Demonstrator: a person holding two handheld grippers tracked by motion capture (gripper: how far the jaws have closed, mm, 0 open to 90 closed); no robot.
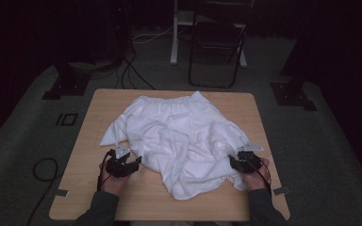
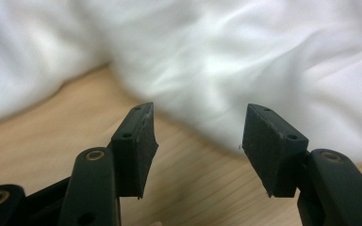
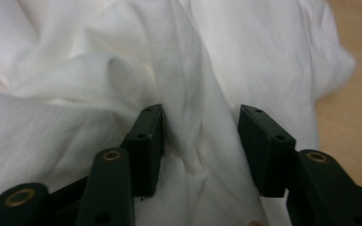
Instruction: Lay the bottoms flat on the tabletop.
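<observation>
The right claw stands open over a raised fold of the white garment, its jaws straddling the ridge without pressing it. The left claw is open too, empty, above bare bench just short of the cloth's left edge. The garment lies crumpled across the middle of the bench, its gathered waistband at the far side. To do this well, the right claw should sink onto the fold and take one layer only, not a bunch. The left should slide in low under the near-left edge, so both pinch matching hems before lifting and spreading.
</observation>
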